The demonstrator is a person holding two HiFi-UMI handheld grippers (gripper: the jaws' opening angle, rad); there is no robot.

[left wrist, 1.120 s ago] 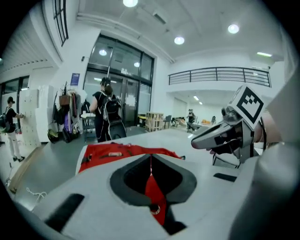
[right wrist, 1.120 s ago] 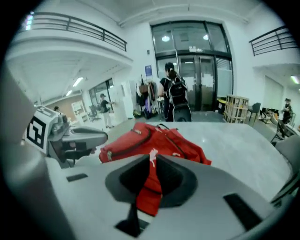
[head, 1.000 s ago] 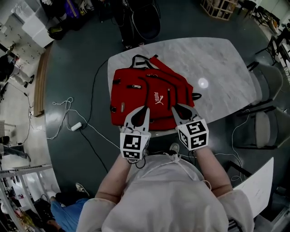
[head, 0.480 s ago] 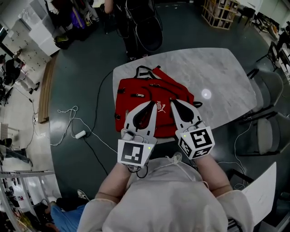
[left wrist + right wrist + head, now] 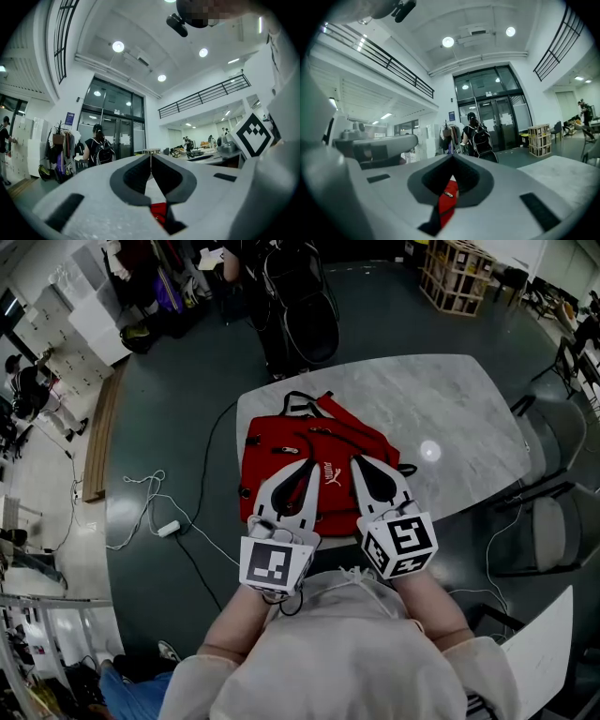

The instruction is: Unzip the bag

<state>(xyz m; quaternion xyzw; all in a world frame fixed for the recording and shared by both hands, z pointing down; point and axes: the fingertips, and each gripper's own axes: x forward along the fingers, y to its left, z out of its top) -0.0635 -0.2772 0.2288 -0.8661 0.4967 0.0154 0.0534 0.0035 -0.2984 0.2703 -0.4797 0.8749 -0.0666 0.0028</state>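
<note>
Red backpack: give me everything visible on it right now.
The red backpack looks like fabric, with black zip lines, black trim and a white logo on its front. It lies flat, front up, on the near left part of the marble-look table, with its black top handle and a red strap toward the far edge. Whether the zips are closed is hard to confirm. The left gripper and right gripper, both shut and empty, point over its near end; contact cannot be told.
</note>
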